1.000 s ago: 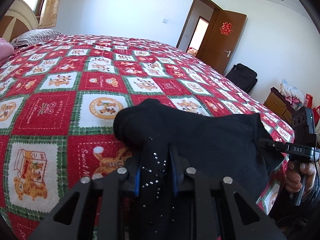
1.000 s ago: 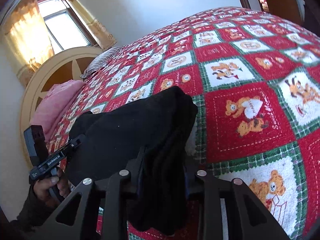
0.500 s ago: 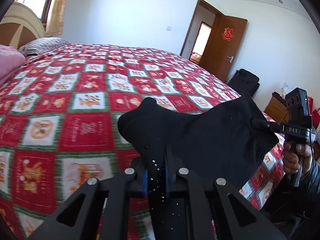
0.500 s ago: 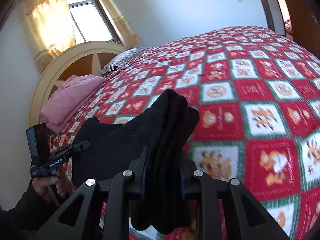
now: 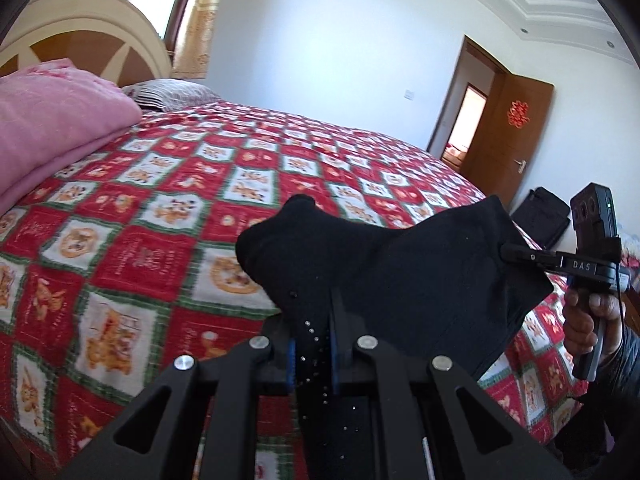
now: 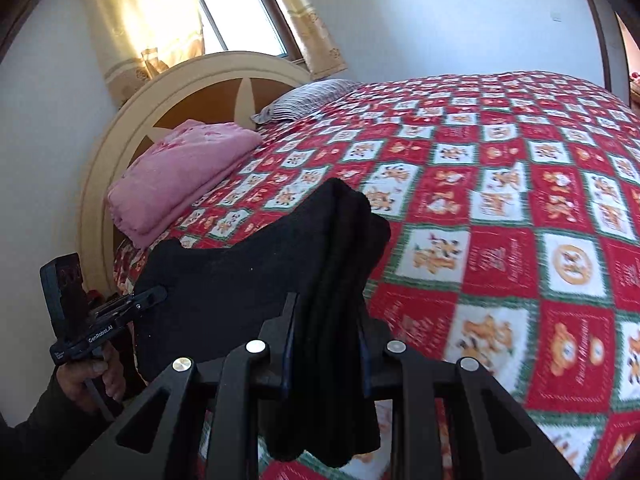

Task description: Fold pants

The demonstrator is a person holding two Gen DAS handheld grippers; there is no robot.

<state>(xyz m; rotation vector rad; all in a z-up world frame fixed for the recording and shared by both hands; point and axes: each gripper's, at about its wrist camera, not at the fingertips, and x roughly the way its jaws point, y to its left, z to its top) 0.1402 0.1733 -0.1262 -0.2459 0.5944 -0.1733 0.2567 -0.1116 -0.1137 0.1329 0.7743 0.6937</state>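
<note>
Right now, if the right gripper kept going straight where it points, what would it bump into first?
Probably the red patchwork bedspread. The right gripper, shut on the black pants, points down toward it, beyond the bunched cloth; depth is unclear.

Black pants [image 5: 404,276], folded into a thick multi-layered bundle, held off the bed at two ends, cloth stretched in a shallow sag between them, small pale studs near one end, a loose fold [image 6: 320,420] hanging down
</note>
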